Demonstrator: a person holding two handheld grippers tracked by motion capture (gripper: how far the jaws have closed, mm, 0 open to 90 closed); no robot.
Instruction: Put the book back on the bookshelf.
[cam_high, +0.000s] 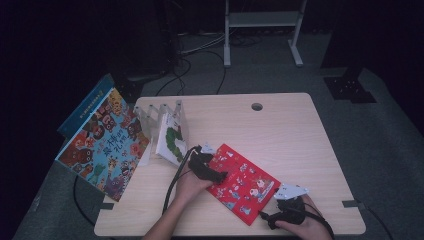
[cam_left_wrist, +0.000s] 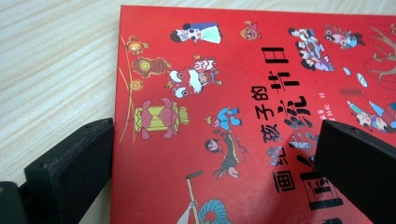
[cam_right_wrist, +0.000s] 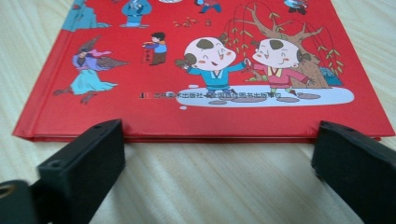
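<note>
On the near half of the wooden table (cam_high: 280, 125) lies the red picture book (cam_high: 241, 182), flat, cover up, between the two grippers. Its long axis runs diagonally in the high view, from the far left corner, near the left gripper (cam_high: 212, 168), to the near right side, by the right gripper (cam_high: 286, 206). Both hands are close to it; the left one is already over the book, and the right one waits just off its edge.

Seen from the left gripper view, the left gripper (cam_left_wrist: 212, 163) has its jaws wide apart. One jaw is above the bare table just beside the left edge of the book (cam_left_wrist: 243, 116), and the other is above the cover with the printed characters. It holds nothing, and I cannot tell if a jaw touches the cover.

Seen from the right gripper view, the right gripper (cam_right_wrist: 217, 163) is also wide open and empty. The short bottom edge of the book (cam_right_wrist: 210, 70) lies straight ahead of it, across the gap of the jaws, with a strip of table between. The jaws open sideways along this edge, so I judge they must turn or go lower before they can pinch the thin board.

Farther left on the table stand a clear book rack (cam_high: 160, 117) with one white book (cam_high: 172, 137) and a large colourful book (cam_high: 102, 145) leaning beside it.
</note>
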